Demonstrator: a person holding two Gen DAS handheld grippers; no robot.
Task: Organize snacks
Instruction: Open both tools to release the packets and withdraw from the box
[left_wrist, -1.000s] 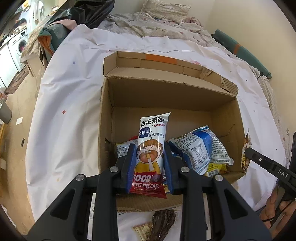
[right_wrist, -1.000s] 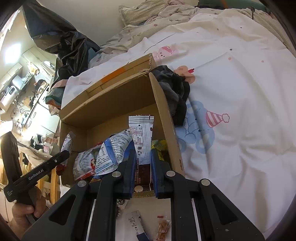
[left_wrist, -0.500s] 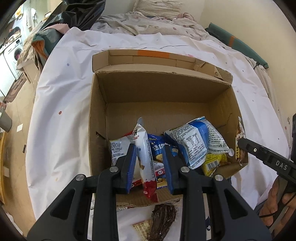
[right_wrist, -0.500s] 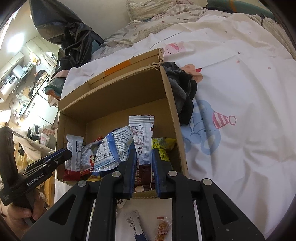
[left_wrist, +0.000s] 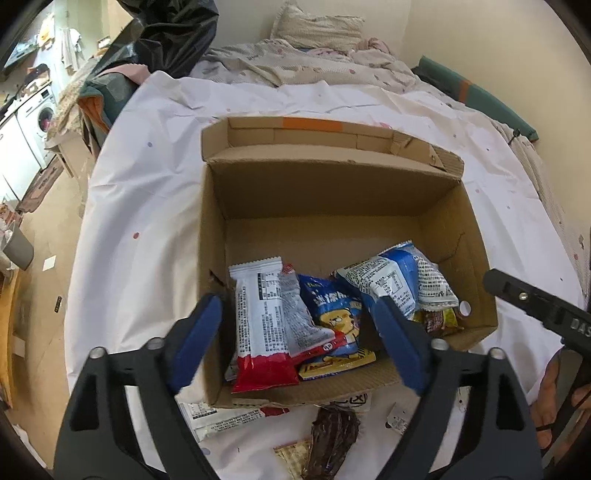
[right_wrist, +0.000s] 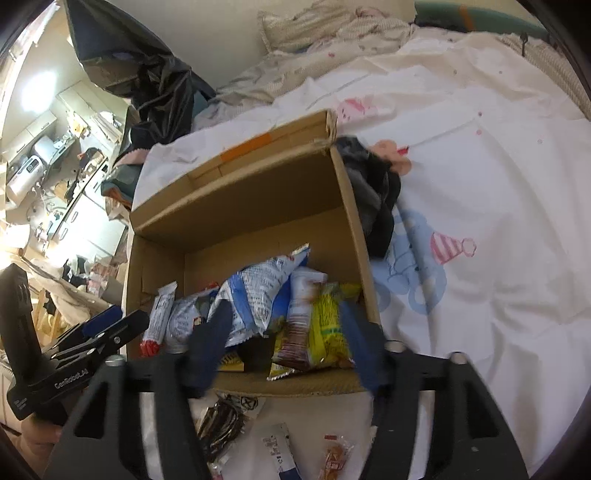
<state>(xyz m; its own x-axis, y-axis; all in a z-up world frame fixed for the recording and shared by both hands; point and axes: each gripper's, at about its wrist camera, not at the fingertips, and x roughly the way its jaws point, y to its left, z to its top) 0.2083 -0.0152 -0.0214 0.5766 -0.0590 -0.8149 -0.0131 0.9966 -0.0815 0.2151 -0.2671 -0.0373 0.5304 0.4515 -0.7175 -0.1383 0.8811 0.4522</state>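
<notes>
An open cardboard box (left_wrist: 332, 192) lies on the white bed sheet and holds several snack packets. A white and red rice cake packet (left_wrist: 262, 328) lies at the box's near left, between my left gripper's (left_wrist: 299, 339) open blue fingers, free of them. In the right wrist view the box (right_wrist: 258, 206) holds a brown and white packet (right_wrist: 301, 317) beside a yellow packet (right_wrist: 328, 325). My right gripper (right_wrist: 284, 343) is open and empty above the box's near edge.
Loose snacks lie on the sheet in front of the box: a dark brown packet (left_wrist: 332, 439), a white packet (left_wrist: 221, 417), small packets (right_wrist: 277, 454). A dark cloth (right_wrist: 376, 199) lies against the box's right wall. The bed's left edge drops to the floor.
Both grippers have opened. The rice cake packet dropped from the left gripper into the box, and the brown and white packet dropped from the right gripper into the box.
</notes>
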